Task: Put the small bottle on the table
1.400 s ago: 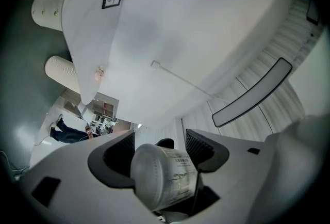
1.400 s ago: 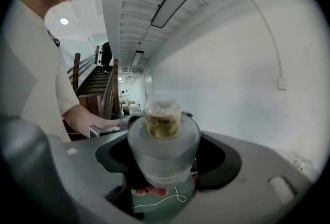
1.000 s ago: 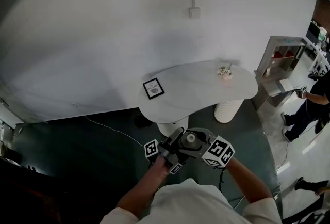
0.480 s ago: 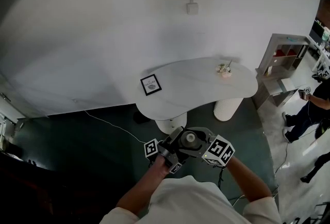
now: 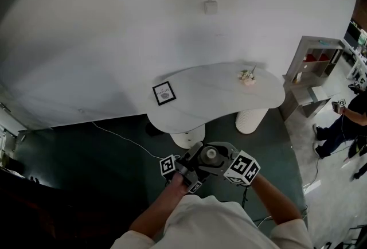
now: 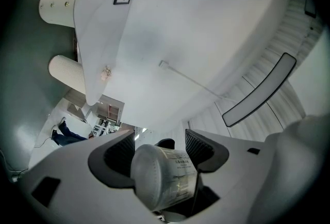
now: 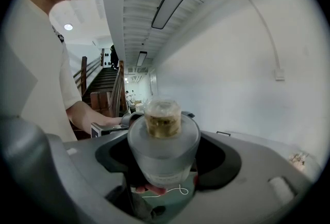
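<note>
Small bottle (image 5: 211, 155) sits low in the head view, close to the person's body; its round cap faces up at the camera, so I think it stands about upright. The left hand-held gripper (image 5: 196, 157) is on its left side and the right hand-held gripper (image 5: 225, 157) is on its right side; their tips meet at the bottle. The white desk (image 5: 218, 105) is straight ahead and well apart from the bottle, with dark floor (image 5: 114, 167) in between; a small picture frame (image 5: 164, 93) lies near the desk's left end, and a little flower pot (image 5: 248, 77) stands near its far right edge; there looks to be room between them.

In the left gripper view the bottle lies between the two dark pads, with one round end toward the camera and its label on the side; both pads press on it, so this hand-held gripper is closed on the bottle; the desk shows far off at the top.

In the right gripper view the bottle stands between the jaws with its brownish cap on top; the dark pads hug its frosted body on both sides, so this hand-held gripper is closed on it too.

Both hands are about as near the desk as each other; I think the bottle must travel forward, staying upright, and go down bottom first.
</note>
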A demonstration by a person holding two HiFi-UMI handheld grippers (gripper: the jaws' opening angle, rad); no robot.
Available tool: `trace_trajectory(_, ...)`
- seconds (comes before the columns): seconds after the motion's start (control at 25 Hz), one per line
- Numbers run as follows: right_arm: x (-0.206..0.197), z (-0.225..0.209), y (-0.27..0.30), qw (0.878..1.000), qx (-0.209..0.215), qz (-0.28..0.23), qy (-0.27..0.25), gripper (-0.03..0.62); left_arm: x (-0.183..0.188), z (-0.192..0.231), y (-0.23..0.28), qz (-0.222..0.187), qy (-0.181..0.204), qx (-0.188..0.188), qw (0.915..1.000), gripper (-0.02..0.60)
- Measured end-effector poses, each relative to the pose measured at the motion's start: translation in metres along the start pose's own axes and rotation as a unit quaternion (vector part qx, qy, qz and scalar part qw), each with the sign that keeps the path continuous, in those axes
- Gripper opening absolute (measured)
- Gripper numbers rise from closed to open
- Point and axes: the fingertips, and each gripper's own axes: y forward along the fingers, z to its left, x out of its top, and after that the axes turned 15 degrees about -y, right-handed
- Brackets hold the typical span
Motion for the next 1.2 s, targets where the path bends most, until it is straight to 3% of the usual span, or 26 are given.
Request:
trace_trajectory(0.52,-0.015,-0.054,0.02,1.0,-0.01,0.012,0.012,0.347,0.06,0.018,-0.005,-0.01,-0.015,-0.001,0.9998,0.293)
trace_trajectory(1.2,-0.041,-0.189,0.083,0.997,-0.047,0.036,0.047,0.347,0.214,0.046,-0.012,-0.018,-0.066,0.001,0.9977,0.293)
